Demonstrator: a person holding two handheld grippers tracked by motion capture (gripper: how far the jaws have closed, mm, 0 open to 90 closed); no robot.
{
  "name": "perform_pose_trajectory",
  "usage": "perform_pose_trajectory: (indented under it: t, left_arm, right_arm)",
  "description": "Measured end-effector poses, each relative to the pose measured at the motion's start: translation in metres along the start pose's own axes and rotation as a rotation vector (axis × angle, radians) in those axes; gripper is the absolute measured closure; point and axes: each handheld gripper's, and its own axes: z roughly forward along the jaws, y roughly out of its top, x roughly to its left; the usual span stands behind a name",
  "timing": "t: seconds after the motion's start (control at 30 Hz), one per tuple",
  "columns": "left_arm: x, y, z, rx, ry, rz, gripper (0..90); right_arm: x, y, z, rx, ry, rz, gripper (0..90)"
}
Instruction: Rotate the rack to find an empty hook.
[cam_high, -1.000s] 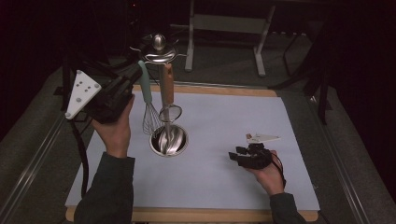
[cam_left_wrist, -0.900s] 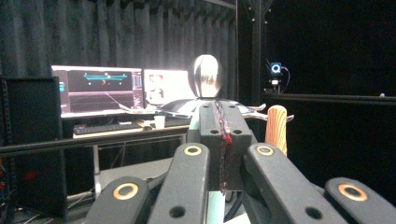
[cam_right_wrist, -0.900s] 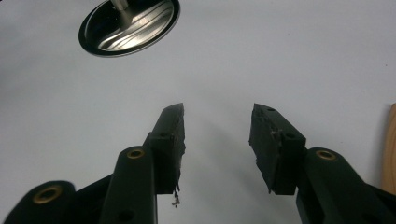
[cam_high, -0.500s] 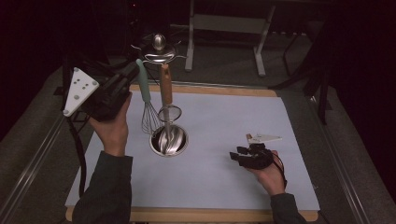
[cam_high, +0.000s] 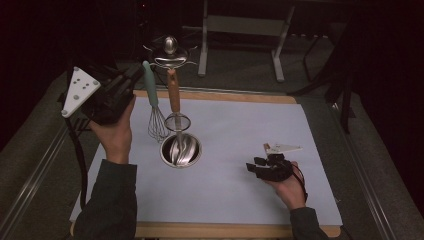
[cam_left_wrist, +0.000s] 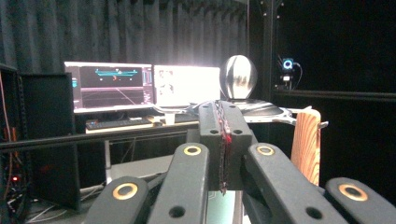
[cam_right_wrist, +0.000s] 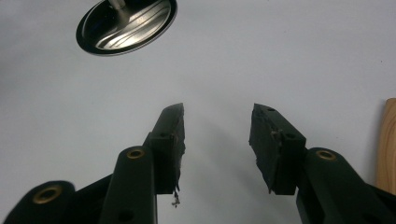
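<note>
In the high view, the left gripper (cam_high: 131, 82) is held raised at the left side of the table (cam_high: 250, 150), its grey three-cornered plate (cam_high: 77, 91) facing up and its cable trailing down along the sleeve. Just beyond its tips stands a whisk (cam_high: 154, 107) with a teal handle; whether the jaws touch that handle cannot be told from this view. Next to the whisk, on the side away from the left gripper, a wooden-handled strainer (cam_high: 175, 107) stands in a steel cup (cam_high: 181, 150), and a steel rack top (cam_high: 170, 52) rises behind both. The right gripper (cam_high: 255, 165) rests low on the white mat, well apart from the cup, its tips aimed toward it. In the left gripper view, the jaws are pressed together with no visible gap and nothing seen between them; the wooden handle (cam_left_wrist: 306, 144) stands just to the right of the tips, a steel knob (cam_left_wrist: 238, 77) sits beyond them, and lit monitors (cam_left_wrist: 140, 86) are far ahead. In the right gripper view, the jaws are spread wide over the bare mat, and the steel cup (cam_right_wrist: 126, 25) lies ahead and to the left of them.
</note>
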Motion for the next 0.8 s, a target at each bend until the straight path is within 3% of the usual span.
perform_pose_trajectory:
  t: [0.8]
  left_arm:
    - [0.011, 0.004, 0.008, 0.044, 0.037, 0.024, 89.6]
  right_arm:
    - [0.000, -0.001, 0.000, 0.001, -0.002, -0.002, 55.0]
